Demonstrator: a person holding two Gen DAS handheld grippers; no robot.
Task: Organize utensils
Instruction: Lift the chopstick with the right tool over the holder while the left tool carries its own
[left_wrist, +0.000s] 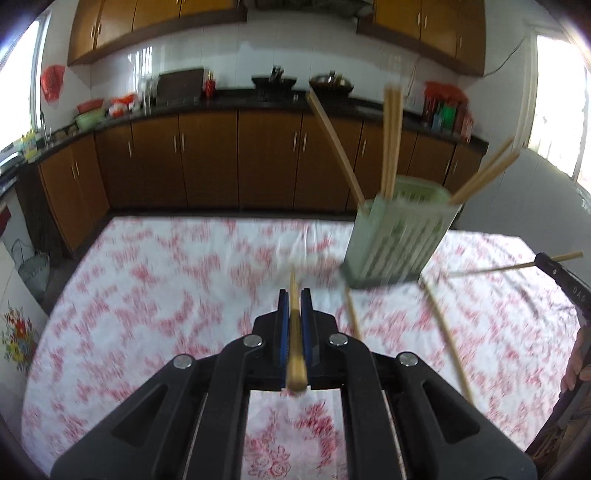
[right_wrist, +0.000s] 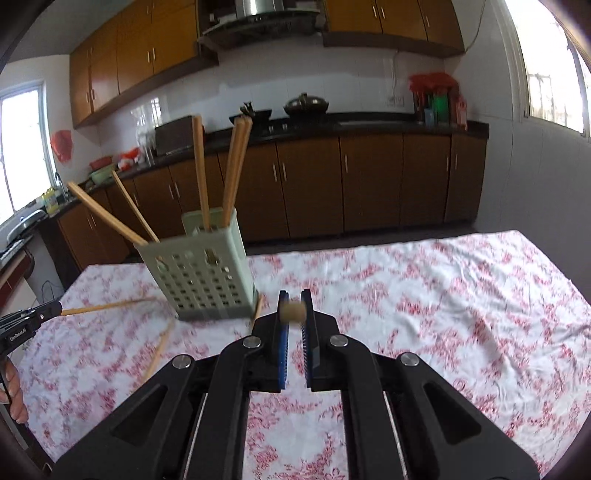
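Note:
A pale green slotted utensil holder (left_wrist: 397, 236) stands on the floral tablecloth with several wooden chopsticks (left_wrist: 391, 140) leaning in it; it also shows in the right wrist view (right_wrist: 201, 273). My left gripper (left_wrist: 294, 297) is shut on a chopstick (left_wrist: 295, 339) lying lengthwise between its pads. My right gripper (right_wrist: 294, 301) is shut on a chopstick (right_wrist: 292, 313) seen end-on; that gripper shows at the right edge of the left view (left_wrist: 561, 273). Two loose chopsticks (left_wrist: 448, 328) lie on the cloth beside the holder.
The table carries a white cloth with red flowers (right_wrist: 443, 314). Behind it runs a dark counter (right_wrist: 369, 120) with brown cabinets, pots and bottles. The left gripper (right_wrist: 22, 321) and a hand show at the left edge of the right view.

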